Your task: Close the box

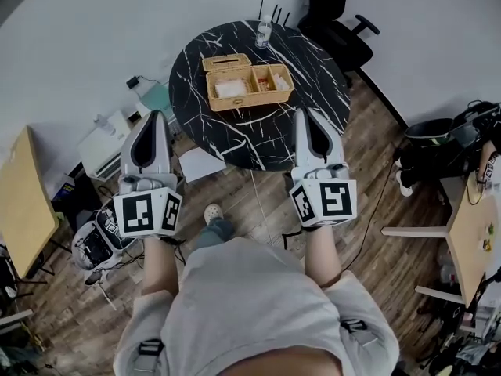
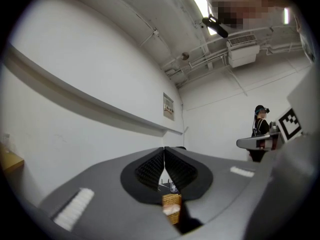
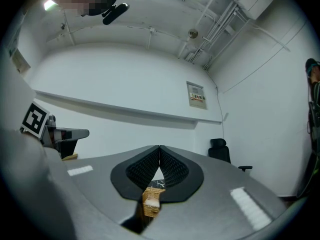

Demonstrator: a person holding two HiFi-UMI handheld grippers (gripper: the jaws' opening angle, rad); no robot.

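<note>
Pinched fully together on nothing: left gripper (image 1: 159,116) and right gripper (image 1: 302,113), tips meeting, both apart from open wicker box (image 1: 250,100) on marble table (image 1: 235,135).

Left hand-held gripper (image 1: 160,114) and right hand-held gripper (image 1: 303,111) point forward, jaws together

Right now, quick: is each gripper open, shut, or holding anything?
Left gripper: shut, jaw tips together, holding nothing.
Right gripper: shut, jaw tips together, holding nothing.
</note>
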